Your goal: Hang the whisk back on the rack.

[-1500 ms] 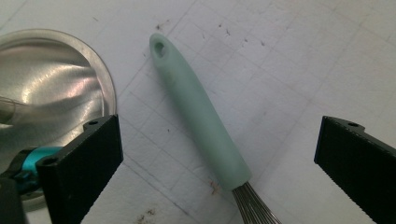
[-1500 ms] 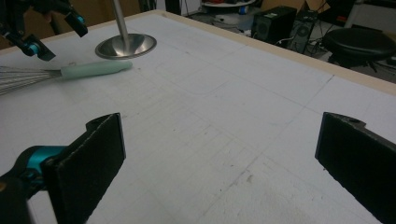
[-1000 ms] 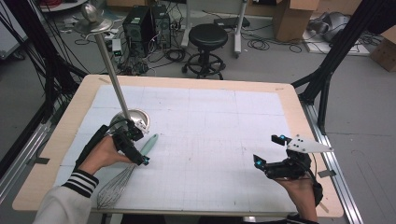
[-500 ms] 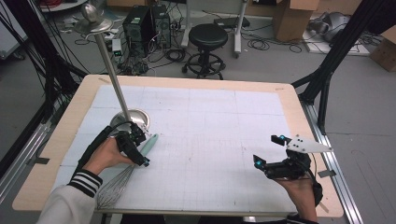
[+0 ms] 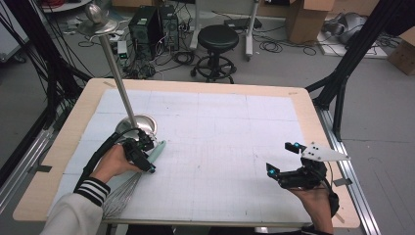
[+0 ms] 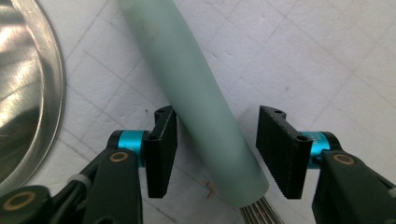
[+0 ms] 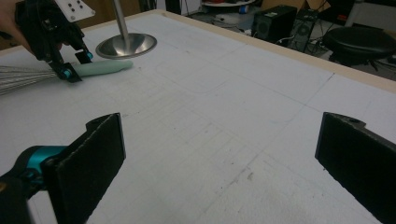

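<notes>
Left gripper view—whisk (image 6: 205,112) wires cut off below.

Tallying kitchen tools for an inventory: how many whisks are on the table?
1. The whisk lies near the table's left front, beside the steel stand base, its green handle between the open left claw jaws.

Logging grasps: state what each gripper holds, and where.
Nothing held. The left gripper is open astride the whisk handle near the wires; the right gripper is open, empty.

A lab or workshop room. Behind the gridded table (image 5: 313,122) stand computer towers (image 5: 147,24), a black stool (image 5: 218,39), cardboard boxes (image 5: 303,19) and loose floor cables (image 5: 274,46).
</notes>
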{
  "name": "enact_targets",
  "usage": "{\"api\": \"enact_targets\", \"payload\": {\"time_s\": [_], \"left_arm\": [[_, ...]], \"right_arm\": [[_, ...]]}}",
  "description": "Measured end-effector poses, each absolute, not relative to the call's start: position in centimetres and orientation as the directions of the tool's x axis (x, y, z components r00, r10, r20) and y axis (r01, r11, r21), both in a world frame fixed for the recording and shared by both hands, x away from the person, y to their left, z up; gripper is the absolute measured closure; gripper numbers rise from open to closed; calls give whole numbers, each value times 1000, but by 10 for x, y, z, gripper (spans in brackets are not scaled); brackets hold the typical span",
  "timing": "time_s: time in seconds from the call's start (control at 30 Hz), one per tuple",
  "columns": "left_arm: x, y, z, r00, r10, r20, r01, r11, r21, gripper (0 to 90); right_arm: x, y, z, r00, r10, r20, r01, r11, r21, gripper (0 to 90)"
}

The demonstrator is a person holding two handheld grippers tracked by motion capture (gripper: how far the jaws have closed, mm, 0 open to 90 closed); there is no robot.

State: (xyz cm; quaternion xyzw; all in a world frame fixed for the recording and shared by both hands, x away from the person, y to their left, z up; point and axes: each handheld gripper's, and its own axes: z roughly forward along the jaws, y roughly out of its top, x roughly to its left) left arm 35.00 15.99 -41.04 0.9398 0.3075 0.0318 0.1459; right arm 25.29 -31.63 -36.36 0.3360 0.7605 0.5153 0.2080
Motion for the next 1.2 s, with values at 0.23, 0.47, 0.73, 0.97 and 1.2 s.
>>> {"api": "enact_targets", "payload": {"time_s": [0.23,0.47,0.73,0.97,1.2], "left_arm": [[350,160,-409,790,611,-38,595,-752,284,555],[347,158,-407,798,601,-38,586,-760,281,616],[342,157,-405,822,569,24,536,-788,303,693],[339,159,-400,839,544,19,507,-795,332,694],[333,167,-388,868,496,11,445,-788,426,694]], "right_arm": [[254,-316,-364,-689,725,29,296,244,924,6],[255,-314,-364,-692,721,30,296,247,923,6],[256,-313,-363,-695,718,31,297,247,922,6],[256,-313,-363,-695,718,31,296,247,923,6],[256,-313,-363,-697,717,30,294,247,923,6]]}}
